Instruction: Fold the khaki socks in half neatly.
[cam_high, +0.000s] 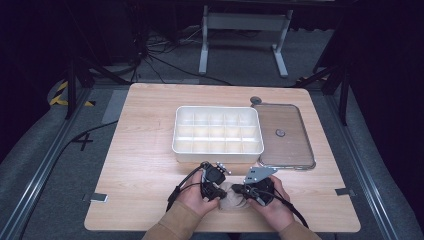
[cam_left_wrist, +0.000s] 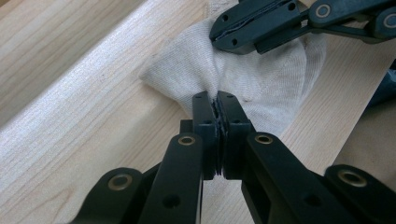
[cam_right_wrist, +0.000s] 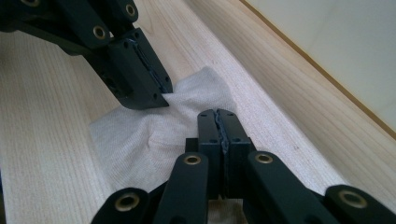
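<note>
You are working at a light wooden table (cam_high: 150, 165), and it is carrying everything under inspection. Toward its middle a white compartment box (cam_high: 218, 131) is sitting with its grid of cells facing up; none of the cells is showing any contents from the high view. Just beside the box, on its right, a clear lid (cam_high: 285, 135) is lying flat on the wood, a small dark knob at its centre.

Your two hands are coming in at the near edge, close together. Between them a small beige cloth (cam_high: 232, 198) is lying bunched on the table — well short of the box and touching nothing but the wood and your tools.

Your left gripper (cam_left_wrist: 218, 100) is gripping the cloth: its jaws are standing pressed together with a fold of the fabric (cam_left_wrist: 261, 79) pinched at their tips, and the weave is puckering toward that point. Your right gripper (cam_right_wrist: 218, 116) is doing the same at the opposite side, jaws closed flat against each other on another edge of the cloth (cam_right_wrist: 144, 140).

In each gripper view the other tool is appearing at the top of the frame, also clamped on the fabric — the two sets of tips are sitting near one another, with the cloth stretched slightly between them and resting on the wood.
</note>
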